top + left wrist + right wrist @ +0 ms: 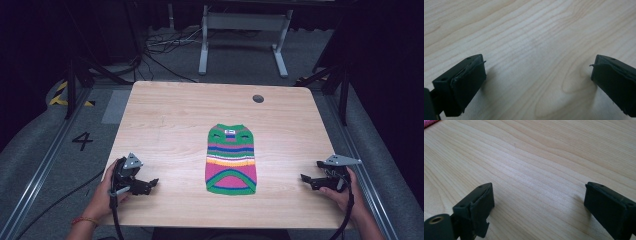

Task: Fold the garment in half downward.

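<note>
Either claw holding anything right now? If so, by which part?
Nothing is held. The left claw and right claw both stand open over bare table, apart from the striped knit sweater lying flat between them.

Each claw, the left claw (150,184) and the right claw (306,179), is matte black with a grey three-cornered plate on top and a black cable trailing behind it. Its two blocky jaws carry small screw holes above worn rubber pads. Behind the left claw, the wrist wears a thin orange-red band (84,220).
</note>
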`<state>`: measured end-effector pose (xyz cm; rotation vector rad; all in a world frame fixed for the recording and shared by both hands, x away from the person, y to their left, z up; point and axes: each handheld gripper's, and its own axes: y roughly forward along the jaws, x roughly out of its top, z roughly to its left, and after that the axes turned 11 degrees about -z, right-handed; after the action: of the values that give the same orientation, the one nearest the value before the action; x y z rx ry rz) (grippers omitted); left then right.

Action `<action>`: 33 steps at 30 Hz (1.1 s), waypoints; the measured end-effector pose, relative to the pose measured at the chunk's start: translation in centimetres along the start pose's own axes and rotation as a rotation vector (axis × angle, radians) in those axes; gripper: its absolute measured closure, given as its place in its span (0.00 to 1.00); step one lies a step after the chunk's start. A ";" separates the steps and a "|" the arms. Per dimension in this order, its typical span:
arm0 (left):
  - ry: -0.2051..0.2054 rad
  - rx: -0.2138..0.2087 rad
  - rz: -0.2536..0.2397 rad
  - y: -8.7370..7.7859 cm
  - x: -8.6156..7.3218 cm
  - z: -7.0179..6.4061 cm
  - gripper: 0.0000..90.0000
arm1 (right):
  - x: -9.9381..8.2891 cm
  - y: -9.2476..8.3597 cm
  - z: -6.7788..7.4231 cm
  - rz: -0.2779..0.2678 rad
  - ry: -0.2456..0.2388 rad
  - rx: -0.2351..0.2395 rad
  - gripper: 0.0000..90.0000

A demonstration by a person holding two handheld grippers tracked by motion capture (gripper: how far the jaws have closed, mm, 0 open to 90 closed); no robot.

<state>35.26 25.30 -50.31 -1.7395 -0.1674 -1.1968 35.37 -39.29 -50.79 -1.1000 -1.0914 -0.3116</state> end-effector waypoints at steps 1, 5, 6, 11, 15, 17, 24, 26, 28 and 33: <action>0.005 -0.007 0.002 0.0 0.0 0.1 0.00 | 0.0 0.0 0.0 0.000 0.000 0.000 0.10; 0.005 -0.007 0.001 0.0 0.0 0.1 0.00 | 0.0 0.0 0.0 0.000 0.000 0.000 0.10; 0.005 -0.007 0.002 0.0 0.0 0.1 0.00 | 0.0 0.0 0.0 0.000 0.000 0.000 0.10; 0.018 -0.003 -0.004 0.0 0.0 0.1 0.01 | 0.0 0.0 0.0 0.001 0.001 -0.003 0.10; 0.050 -0.039 0.007 0.0 0.2 0.5 0.01 | 0.0 0.0 0.0 0.004 0.000 -0.002 0.10; 0.044 -0.049 0.016 0.1 0.3 0.5 0.01 | 0.1 0.1 0.0 0.005 -0.001 -0.001 0.09; 0.082 -0.070 0.023 0.5 1.7 0.6 0.23 | 0.8 0.1 -0.5 0.008 -0.010 0.030 0.22; 0.078 -0.097 0.010 0.8 2.4 0.7 0.29 | 1.3 0.1 -0.6 0.003 -0.009 0.058 0.26; 0.083 -0.091 -0.004 1.0 3.1 0.8 0.29 | 2.1 0.2 -0.4 0.000 -0.037 0.049 0.28; 0.093 -0.094 -0.029 2.0 5.0 0.9 0.31 | 4.8 1.1 0.2 -0.013 -0.073 0.089 0.32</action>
<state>39.49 23.06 -47.75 -1.7639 -0.0821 -1.3223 38.34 -37.23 -47.42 -1.0320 -1.1674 -0.2325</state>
